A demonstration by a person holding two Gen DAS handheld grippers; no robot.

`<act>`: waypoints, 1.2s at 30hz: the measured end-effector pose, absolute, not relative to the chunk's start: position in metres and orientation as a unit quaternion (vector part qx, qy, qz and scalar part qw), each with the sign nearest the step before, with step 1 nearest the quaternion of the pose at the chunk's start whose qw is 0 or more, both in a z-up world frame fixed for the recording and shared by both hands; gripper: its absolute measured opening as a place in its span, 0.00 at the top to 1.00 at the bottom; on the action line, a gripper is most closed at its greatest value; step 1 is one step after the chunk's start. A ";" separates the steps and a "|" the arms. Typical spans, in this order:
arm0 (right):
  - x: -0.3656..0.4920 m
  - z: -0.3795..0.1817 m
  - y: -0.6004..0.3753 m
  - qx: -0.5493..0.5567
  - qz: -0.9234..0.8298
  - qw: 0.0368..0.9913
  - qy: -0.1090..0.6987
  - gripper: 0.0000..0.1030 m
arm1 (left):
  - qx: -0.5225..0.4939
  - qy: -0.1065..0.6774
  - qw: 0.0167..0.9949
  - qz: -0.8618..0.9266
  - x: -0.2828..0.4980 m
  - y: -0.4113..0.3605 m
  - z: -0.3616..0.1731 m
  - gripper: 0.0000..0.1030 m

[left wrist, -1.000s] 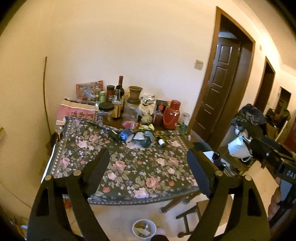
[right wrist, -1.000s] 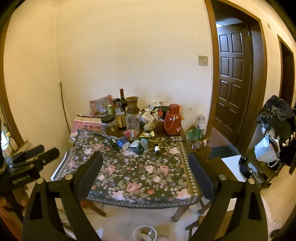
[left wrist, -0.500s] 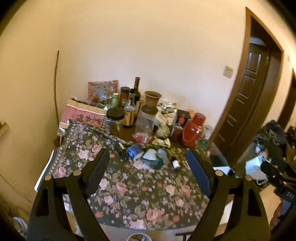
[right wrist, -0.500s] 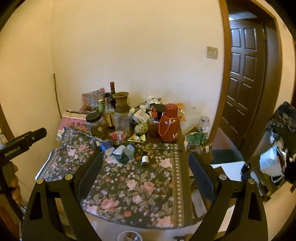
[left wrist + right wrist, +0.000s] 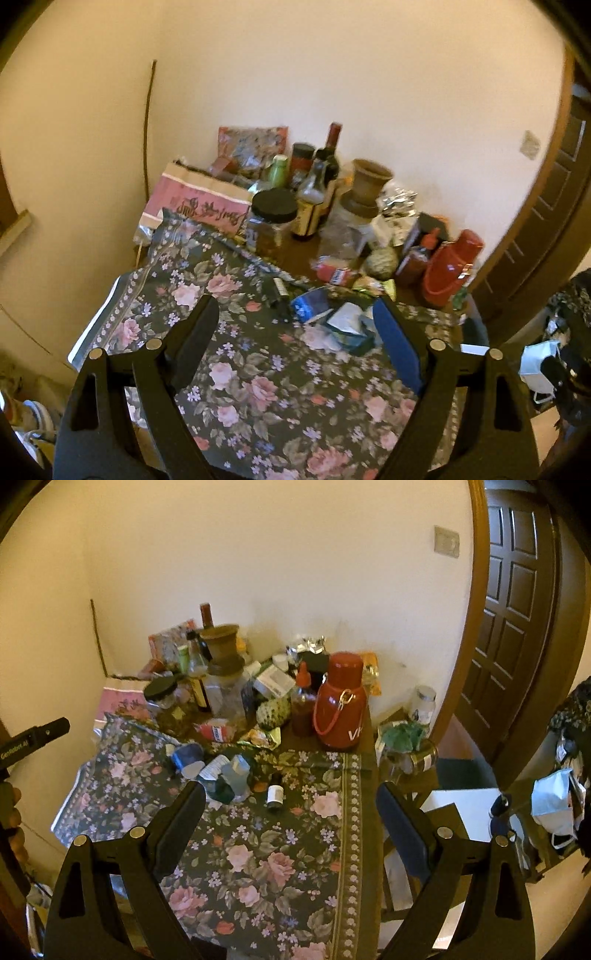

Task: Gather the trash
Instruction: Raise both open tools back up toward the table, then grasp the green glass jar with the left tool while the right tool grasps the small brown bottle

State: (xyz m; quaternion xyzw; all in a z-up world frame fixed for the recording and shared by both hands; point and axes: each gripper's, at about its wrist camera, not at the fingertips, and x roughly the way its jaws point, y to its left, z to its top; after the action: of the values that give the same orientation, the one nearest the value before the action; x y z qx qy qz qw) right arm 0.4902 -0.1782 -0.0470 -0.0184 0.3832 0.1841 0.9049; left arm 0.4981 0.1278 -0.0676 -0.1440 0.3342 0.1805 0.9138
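A heap of trash lies at the far middle of the floral tablecloth (image 5: pixel 258 387): a crumpled blue wrapper (image 5: pixel 310 304), white and teal packets (image 5: pixel 349 330) and a small dark vial (image 5: pixel 280 287). The right wrist view shows the same blue piece (image 5: pixel 186 755), the teal packets (image 5: pixel 231 775) and a small white-labelled bottle (image 5: pixel 275 794). My left gripper (image 5: pixel 295 306) hangs open above the cloth, short of the heap, holding nothing. My right gripper (image 5: pixel 290 788) is open too, above the cloth's right half, with nothing between its fingers.
Bottles, a black-lidded jar (image 5: pixel 273 218), a red flask (image 5: pixel 340 709), a brown vase (image 5: pixel 221 646) and a pink bag (image 5: pixel 199 203) crowd the table's back by the wall. A side stand with jars (image 5: pixel 406 746) and a brown door (image 5: pixel 517 609) are at the right.
Both grippers have come closer to the table and lower. The table fills more of each view, and the small floor bin has dropped out at the bottom edge. The jaws have kept their width.
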 end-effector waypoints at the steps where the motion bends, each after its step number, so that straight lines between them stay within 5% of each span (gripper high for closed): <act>1: 0.495 -0.052 -0.174 -0.019 0.180 0.903 0.390 0.10 | -0.145 0.341 0.911 0.183 0.506 0.134 -0.073 0.17; 13: 0.569 -0.129 -0.138 0.030 0.088 0.878 0.469 0.11 | -0.184 0.455 0.851 0.188 0.621 0.226 -0.185 0.18; 21: 0.610 -0.203 -0.108 0.035 0.103 0.827 0.551 0.47 | -0.220 0.518 0.813 0.150 0.674 0.251 -0.257 0.50; 25: 0.622 -0.234 -0.093 0.028 0.116 0.804 0.582 0.59 | -0.240 0.530 0.803 0.132 0.689 0.250 -0.280 0.51; 36: 0.629 -0.264 -0.072 -0.039 0.123 0.788 0.602 0.70 | -0.264 0.547 0.783 0.132 0.709 0.246 -0.313 0.51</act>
State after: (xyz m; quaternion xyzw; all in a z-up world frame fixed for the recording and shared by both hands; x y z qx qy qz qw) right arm 0.6291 -0.0717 -0.2639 -0.0394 0.6019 0.1227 0.7881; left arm 0.7093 0.2465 -0.3129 -0.2638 0.5472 0.1318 0.7833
